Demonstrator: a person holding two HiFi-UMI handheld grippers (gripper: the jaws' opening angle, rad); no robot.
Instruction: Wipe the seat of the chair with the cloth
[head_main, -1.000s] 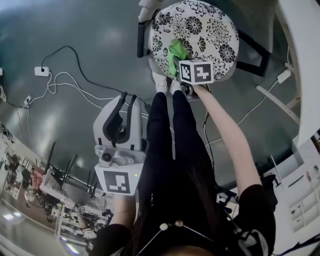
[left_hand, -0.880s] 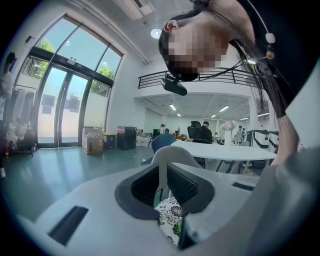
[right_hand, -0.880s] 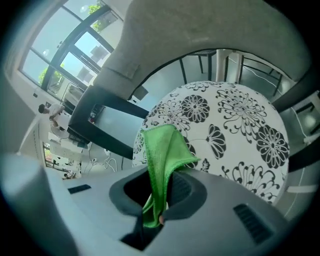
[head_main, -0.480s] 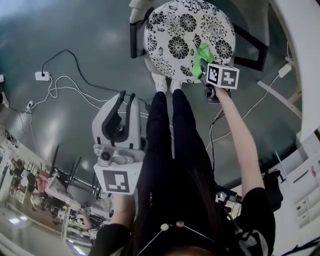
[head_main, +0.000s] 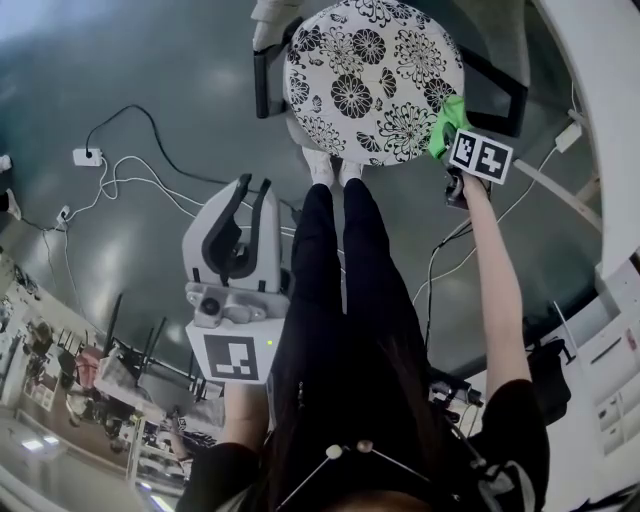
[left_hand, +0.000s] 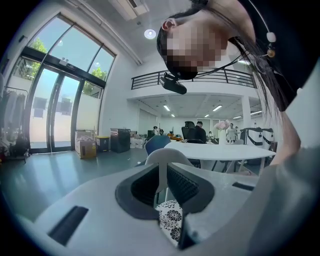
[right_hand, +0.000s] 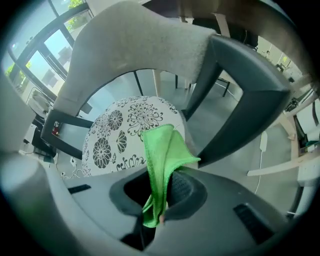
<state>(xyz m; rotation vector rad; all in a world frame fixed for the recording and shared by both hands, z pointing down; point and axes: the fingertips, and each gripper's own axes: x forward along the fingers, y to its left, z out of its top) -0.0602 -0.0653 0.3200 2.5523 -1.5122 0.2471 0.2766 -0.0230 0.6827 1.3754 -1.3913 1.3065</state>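
The green cloth (right_hand: 162, 155) is being gripped between the closed jaws of the right gripper (right_hand: 157, 200) at the floral seat's (head_main: 370, 70) right rim, seemingly for an edge pass, while the left gripper (head_main: 240, 235) is being held aside, jaws apart and empty, over a glossy grey floor (head_main: 130, 60) strewn with cables (head_main: 120, 165).

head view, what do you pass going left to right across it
white socket → left gripper → chair seat → green cloth
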